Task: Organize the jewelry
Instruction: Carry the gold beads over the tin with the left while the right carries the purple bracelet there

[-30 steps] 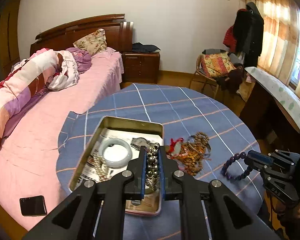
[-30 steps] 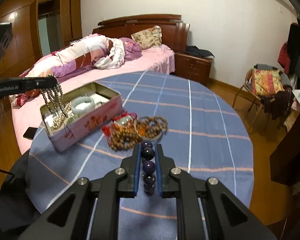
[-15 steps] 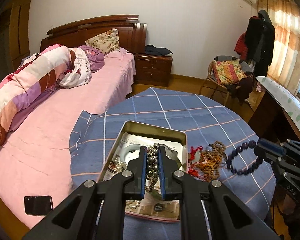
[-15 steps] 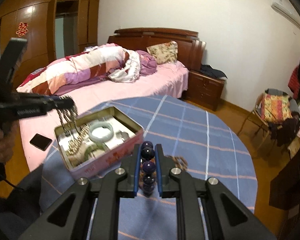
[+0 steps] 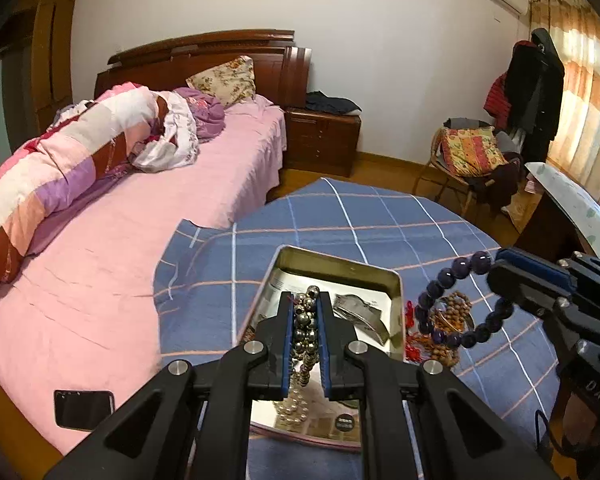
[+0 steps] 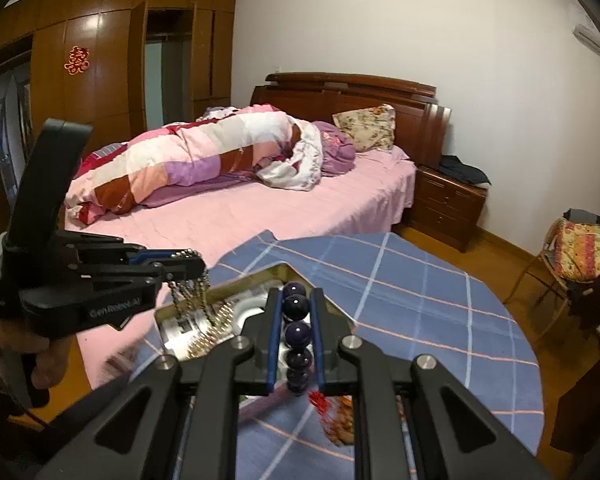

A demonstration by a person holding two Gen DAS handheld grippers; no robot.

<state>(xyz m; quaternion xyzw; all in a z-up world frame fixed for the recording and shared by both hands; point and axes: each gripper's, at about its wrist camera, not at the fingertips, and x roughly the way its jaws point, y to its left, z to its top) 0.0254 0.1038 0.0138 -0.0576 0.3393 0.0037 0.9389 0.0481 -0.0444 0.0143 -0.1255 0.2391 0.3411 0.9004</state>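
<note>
Left gripper (image 5: 304, 322): jaws nearly closed, pinching a silver bead chain (image 5: 306, 320) whose strands hang down into the open tin (image 5: 396, 280). Right gripper (image 6: 293, 320): jaws narrow, clamped on a purple bead bracelet (image 6: 297, 334), loop hanging free in the air beside the tin's right wall in the left wrist view (image 5: 444, 280). Change over the last second: the right gripper has carried the bracelet up off the blue checked tablecloth (image 5: 340, 224) and in toward the tin, so that the tin now sits directly ahead of its fingers; the left gripper has drifted only a little and stays over the tin with the chain. Reading: both pieces are on the way into the tin, neither released, so the sort is mid-course (judgement only). A tangle of brown wooden beads with red cord (image 5: 440, 332) lies on the cloth just beside the tin, not yet collected. Bracelet: large, round, glossy dark-violet beads, evenly sized, strung closely; several sit in a row between the pads. Tin: rectangular, gold-coloured inside, printed paper lining, pale bangle and pearl-like strands partly visible within.
</note>
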